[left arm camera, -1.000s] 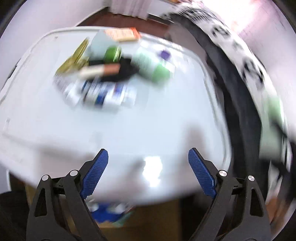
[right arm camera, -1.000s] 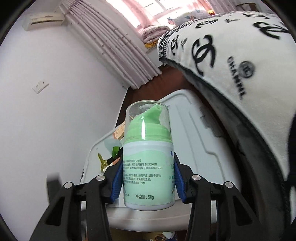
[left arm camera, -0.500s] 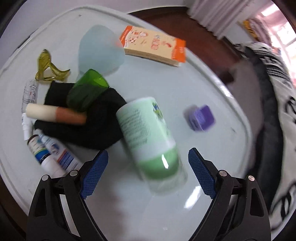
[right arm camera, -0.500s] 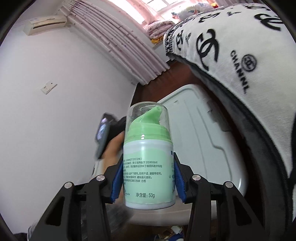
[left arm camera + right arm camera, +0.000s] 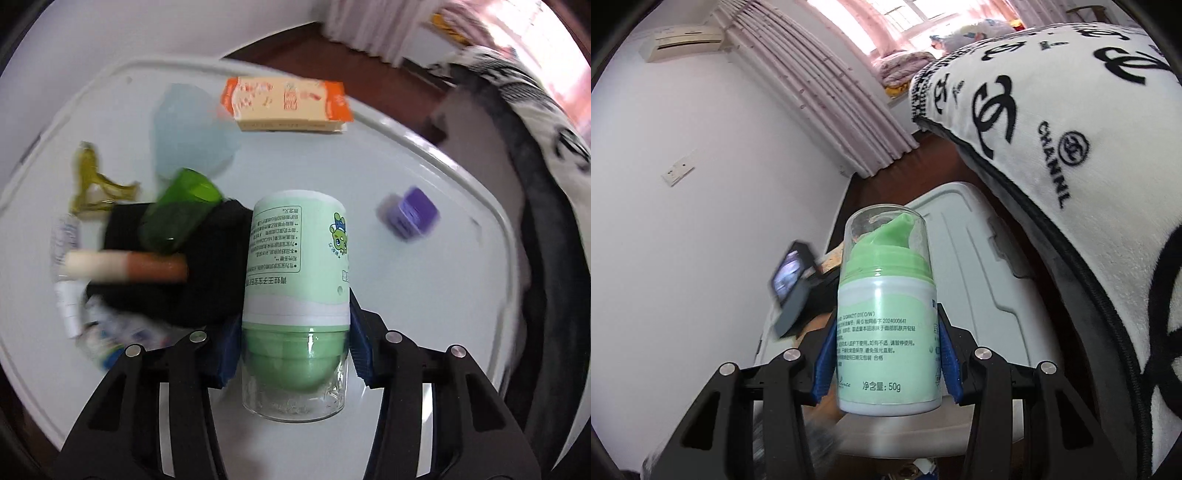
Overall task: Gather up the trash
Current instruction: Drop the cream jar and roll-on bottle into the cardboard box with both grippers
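Note:
A pale green pump bottle (image 5: 295, 251) lies on the white lid (image 5: 424, 295), its clear cap toward me. My left gripper (image 5: 293, 332) points down at it. Its jaws are closing, and the blue pads touch the bottle on both sides just above the cap. My right gripper (image 5: 888, 354) is shut on a second green pump bottle (image 5: 886, 317), held upright above the lid's (image 5: 979, 266) near edge. Other trash on the lid includes an orange carton (image 5: 286, 105), a purple cube (image 5: 410, 214), a green cup (image 5: 177, 214) and a white-and-brown tube (image 5: 125, 266).
A black cloth (image 5: 218, 280) lies under the cup and tube, with small tubes (image 5: 107, 332) and a yellow plastic piece (image 5: 92, 181) to its left. A white blanket with black logos (image 5: 1052, 129) rises right of the lid. The other hand's device (image 5: 792, 288) shows left.
My left gripper swung in over the lid, came down on the lying green bottle and closed from wide open onto it. The right gripper kept still with its bottle.

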{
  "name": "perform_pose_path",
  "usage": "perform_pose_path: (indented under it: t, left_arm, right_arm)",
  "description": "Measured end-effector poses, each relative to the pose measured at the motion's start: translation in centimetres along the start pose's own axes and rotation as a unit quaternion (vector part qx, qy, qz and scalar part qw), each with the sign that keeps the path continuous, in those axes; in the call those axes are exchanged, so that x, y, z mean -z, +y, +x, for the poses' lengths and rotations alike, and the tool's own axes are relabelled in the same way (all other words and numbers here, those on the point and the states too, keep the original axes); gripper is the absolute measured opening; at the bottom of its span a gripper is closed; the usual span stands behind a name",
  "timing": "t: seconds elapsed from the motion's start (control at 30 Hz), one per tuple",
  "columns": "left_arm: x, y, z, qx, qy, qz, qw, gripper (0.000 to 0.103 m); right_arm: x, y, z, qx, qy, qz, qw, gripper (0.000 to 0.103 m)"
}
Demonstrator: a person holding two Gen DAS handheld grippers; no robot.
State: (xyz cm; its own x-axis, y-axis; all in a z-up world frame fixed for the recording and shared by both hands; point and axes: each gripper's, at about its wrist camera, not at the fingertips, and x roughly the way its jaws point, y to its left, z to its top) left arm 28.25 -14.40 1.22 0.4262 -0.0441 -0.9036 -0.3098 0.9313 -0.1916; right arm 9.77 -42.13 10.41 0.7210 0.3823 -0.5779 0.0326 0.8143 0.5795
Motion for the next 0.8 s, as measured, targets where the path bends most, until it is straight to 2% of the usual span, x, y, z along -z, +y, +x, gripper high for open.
perform_pose_path:
  t: [0.1,0.2,0.27,0.37,0.43,0.5,0.53,0.6,0.7,0.8]
  left_arm:
    - [3.2,0.9,-4.2,0.028,-0.015,0.051,0.9982,0.048]
    - [6.8,3.8,-9.5,0.068,-0.027,0.105,0.9918,0.048]
    - [9.4,5.9,-12.7,0.084,-0.046,0.148,0.9844,0.048]
    - [13.4,8.8,-17.1,0.100,-0.090,0.213,0.9678,0.048]
    - [15.5,10.8,-19.0,0.113,-0.114,0.256,0.9531,0.048]
    - [17.1,12.6,-20.0,0.118,-0.126,0.275,0.9458,0.048]
    - [18.0,13.9,-20.4,0.122,-0.126,0.279,0.9442,0.048]
    - [19.4,16.1,-20.2,0.124,-0.117,0.275,0.9463,0.048]
    - [20.7,18.0,-19.9,0.117,-0.115,0.272,0.9481,0.048]
    - [22.0,19.8,-19.3,0.126,-0.106,0.261,0.9513,0.048]
  right_arm:
    - [0.1,-0.3,0.4,0.003,-0.002,0.013,1.000,0.047]
    - [0.3,-0.1,1.0,0.004,0.000,0.019,1.000,0.047]
    - [0.7,0.6,1.4,0.007,0.000,0.011,1.000,0.047]
    - [1.7,2.2,1.5,0.015,-0.008,-0.019,1.000,0.047]
    - [3.0,3.5,1.4,0.019,-0.012,-0.049,0.999,0.047]
    - [4.4,4.2,1.3,0.019,-0.015,-0.065,0.998,0.047]
    - [5.4,4.4,1.2,0.014,-0.012,-0.067,0.998,0.047]
    - [6.7,4.7,1.2,0.012,-0.004,-0.065,0.998,0.047]
    - [9.5,5.3,0.9,0.011,0.014,-0.063,0.998,0.047]
    - [12.2,6.3,0.2,0.011,0.025,-0.072,0.997,0.047]
